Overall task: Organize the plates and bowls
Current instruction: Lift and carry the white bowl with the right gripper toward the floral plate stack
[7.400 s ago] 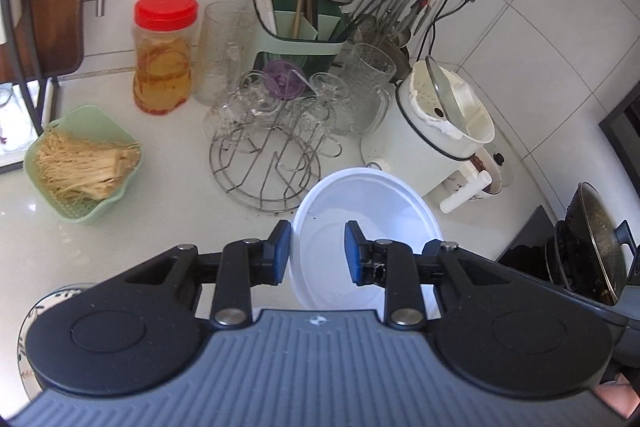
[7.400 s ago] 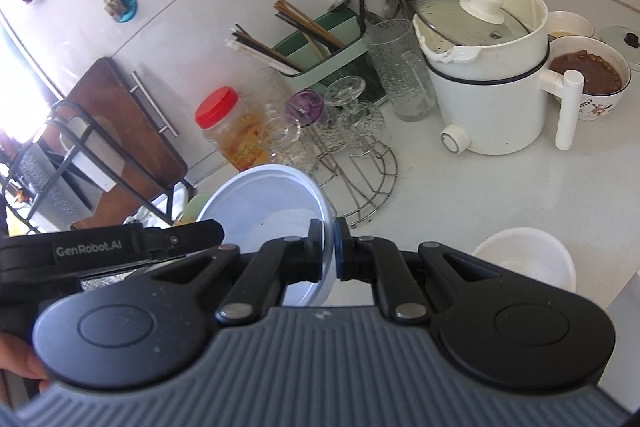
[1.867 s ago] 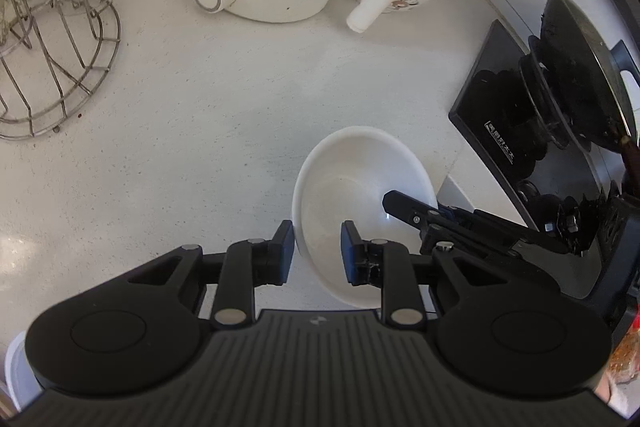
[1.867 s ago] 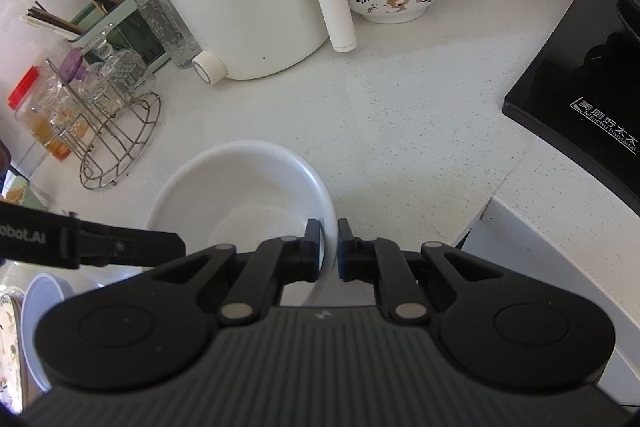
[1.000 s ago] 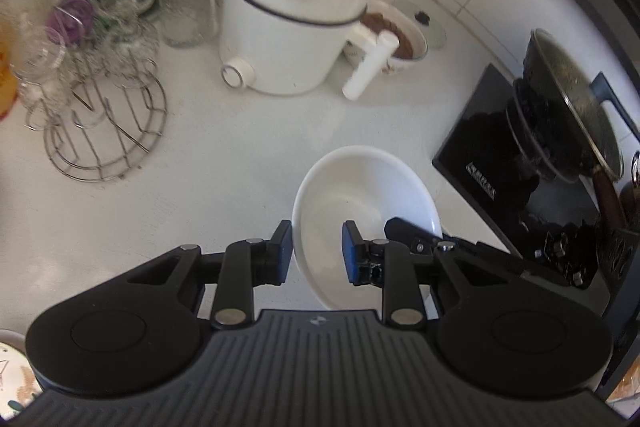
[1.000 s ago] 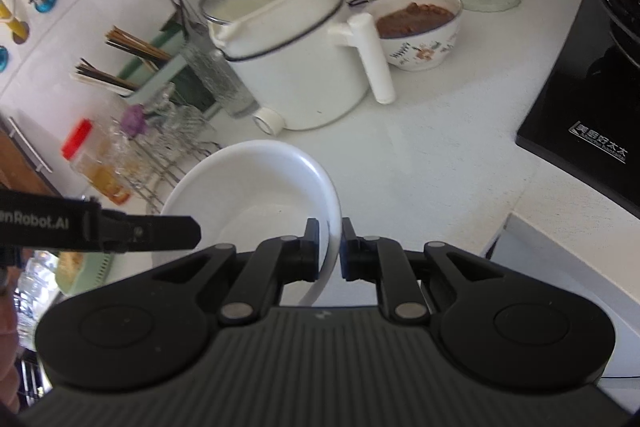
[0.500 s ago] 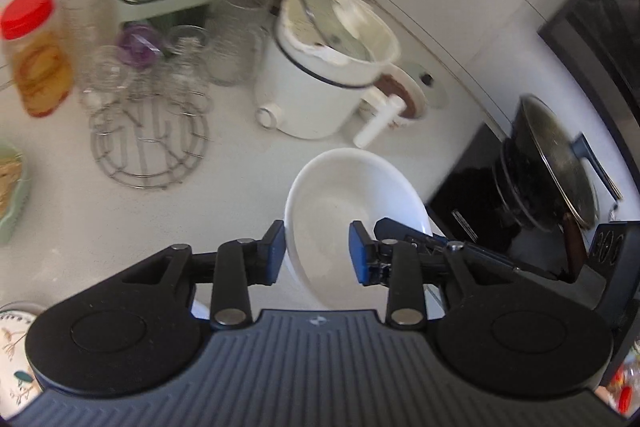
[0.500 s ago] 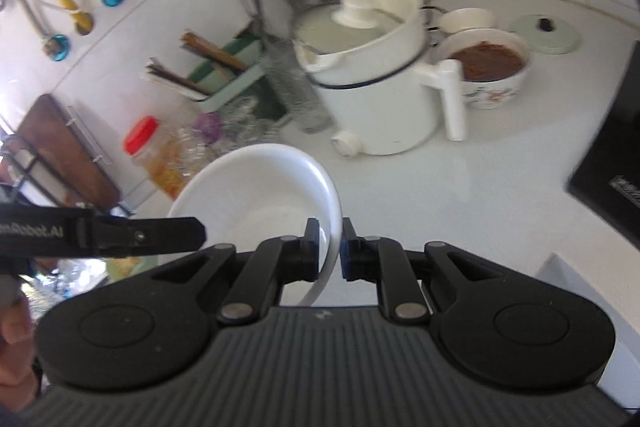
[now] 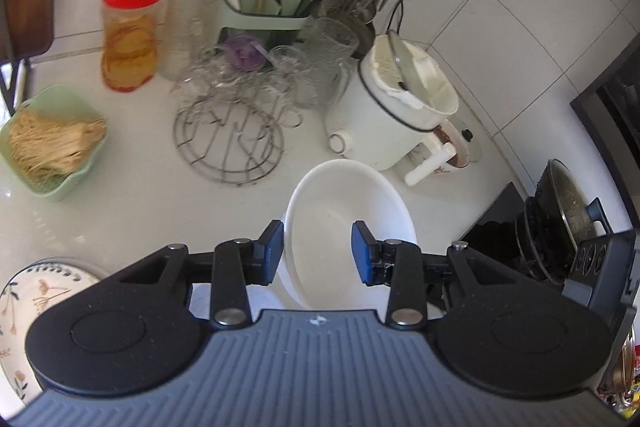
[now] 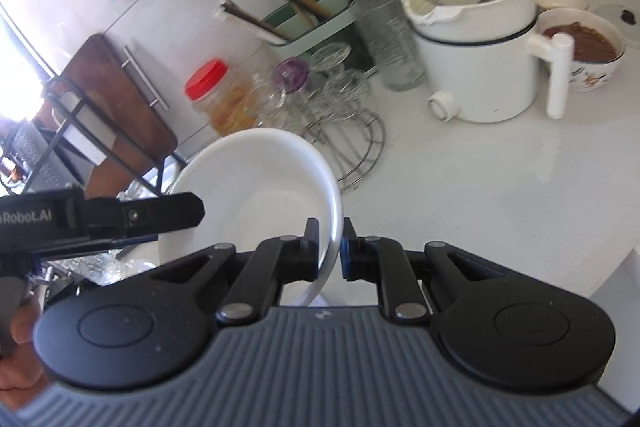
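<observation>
The white bowl (image 10: pixel 256 195) is held up above the counter (image 10: pixel 500 187), tilted, with its open side turned toward the right wrist camera. The right gripper (image 10: pixel 330 247) pinches the rim of the bowl: one finger is inside the bowl and the other outside, and both pads press on the thin edge.

In the left wrist view the left gripper (image 9: pixel 318 253) has its fingers spread apart. The near rim of the bowl (image 9: pixel 348 227) lies between them, but the blue pads (image 9: pixel 362 259) do not seem to touch it. So only the right gripper seems to carry the bowl.

The bowl looks stiff, smooth and glazed, probably ceramic. I judge it rather heavy for a grip at one point of the rim, and slippery too. It can swing or slide out of the pads, and it would break if it fell on the hard counter. A deep hold on the rim seems safest, with a second hold on the opposite side.

A flowered plate (image 9: pixel 36 307) lies beyond the left finger of the left gripper, low at the edge.
</observation>
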